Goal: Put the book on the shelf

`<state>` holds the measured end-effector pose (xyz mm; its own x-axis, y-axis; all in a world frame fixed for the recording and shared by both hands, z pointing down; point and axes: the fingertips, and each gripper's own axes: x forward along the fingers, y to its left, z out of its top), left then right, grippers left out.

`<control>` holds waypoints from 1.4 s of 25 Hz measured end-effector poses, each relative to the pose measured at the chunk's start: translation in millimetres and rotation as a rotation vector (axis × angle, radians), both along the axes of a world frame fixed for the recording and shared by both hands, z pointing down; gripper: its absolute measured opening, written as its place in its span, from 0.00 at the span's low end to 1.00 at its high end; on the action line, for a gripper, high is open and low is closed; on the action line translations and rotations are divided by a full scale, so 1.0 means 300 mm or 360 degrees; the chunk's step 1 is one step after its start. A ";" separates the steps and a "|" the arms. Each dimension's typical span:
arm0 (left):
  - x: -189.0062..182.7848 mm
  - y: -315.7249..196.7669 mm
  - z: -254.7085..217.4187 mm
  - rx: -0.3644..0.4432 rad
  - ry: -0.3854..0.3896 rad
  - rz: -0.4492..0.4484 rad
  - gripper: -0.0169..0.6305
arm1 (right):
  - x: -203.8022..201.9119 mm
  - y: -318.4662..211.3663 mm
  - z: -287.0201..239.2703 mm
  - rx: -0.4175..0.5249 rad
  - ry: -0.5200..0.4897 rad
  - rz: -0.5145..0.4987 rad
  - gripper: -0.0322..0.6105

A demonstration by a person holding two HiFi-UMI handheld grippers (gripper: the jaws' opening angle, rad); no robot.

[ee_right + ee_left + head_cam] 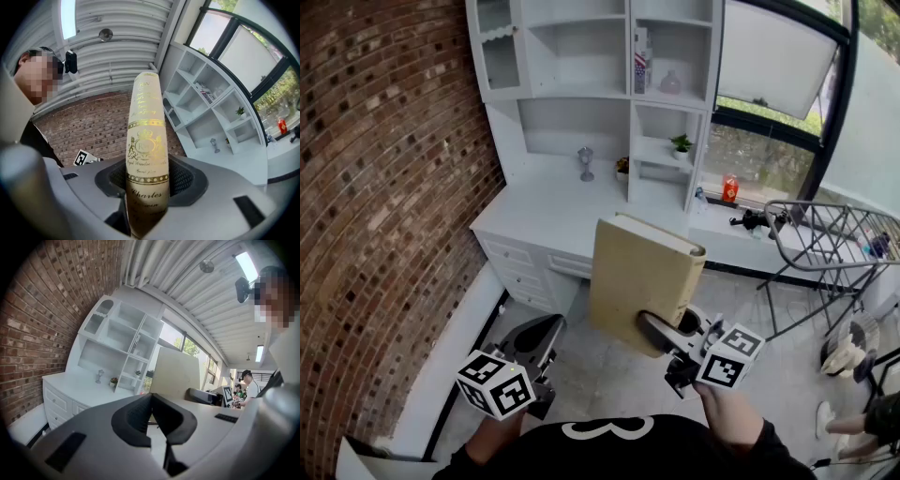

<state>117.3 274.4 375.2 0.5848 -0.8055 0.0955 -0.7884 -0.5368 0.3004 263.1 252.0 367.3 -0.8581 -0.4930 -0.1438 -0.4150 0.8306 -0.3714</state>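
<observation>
A thick tan book (642,281) is held upright in front of me, with my right gripper (661,336) shut on its lower edge. In the right gripper view its gold-printed spine (146,154) stands between the jaws of the right gripper (147,187). The white shelf unit (581,56) with open compartments rises over a white desk (539,211) ahead. My left gripper (542,336) hangs low at the left, apart from the book, shut and holding nothing. From the left gripper (152,423) the book's cover (180,373) shows to the right of the shelf unit (119,333).
A brick wall (384,187) runs along the left. A small goblet (586,161) and a potted plant (681,143) stand in the shelf unit. A red bottle (729,187) sits on the window sill. A wire drying rack (834,234) stands at the right.
</observation>
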 end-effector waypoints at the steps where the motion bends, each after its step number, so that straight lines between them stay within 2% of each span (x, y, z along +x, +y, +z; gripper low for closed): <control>1: 0.008 0.011 0.001 0.0005 -0.0005 0.0000 0.03 | 0.007 0.011 -0.005 0.0013 -0.0008 -0.0001 0.37; 10: 0.083 0.115 -0.013 0.0070 -0.0016 -0.0006 0.03 | 0.088 0.117 -0.034 0.0064 -0.0039 -0.0013 0.37; 14: 0.094 0.144 -0.019 0.0098 -0.0010 -0.0019 0.03 | 0.117 0.160 -0.064 0.0131 -0.0045 -0.0010 0.37; 21: 0.112 0.168 -0.018 0.0109 -0.0027 -0.0019 0.03 | 0.148 0.177 -0.083 0.0151 -0.0065 0.0002 0.38; 28: 0.062 0.121 0.016 0.0090 -0.0005 -0.0035 0.03 | 0.079 0.116 -0.062 0.0120 -0.0060 -0.0027 0.38; 35: -0.096 -0.039 0.062 0.0041 0.0051 -0.0082 0.03 | -0.039 -0.057 -0.017 0.0054 -0.0042 0.0004 0.38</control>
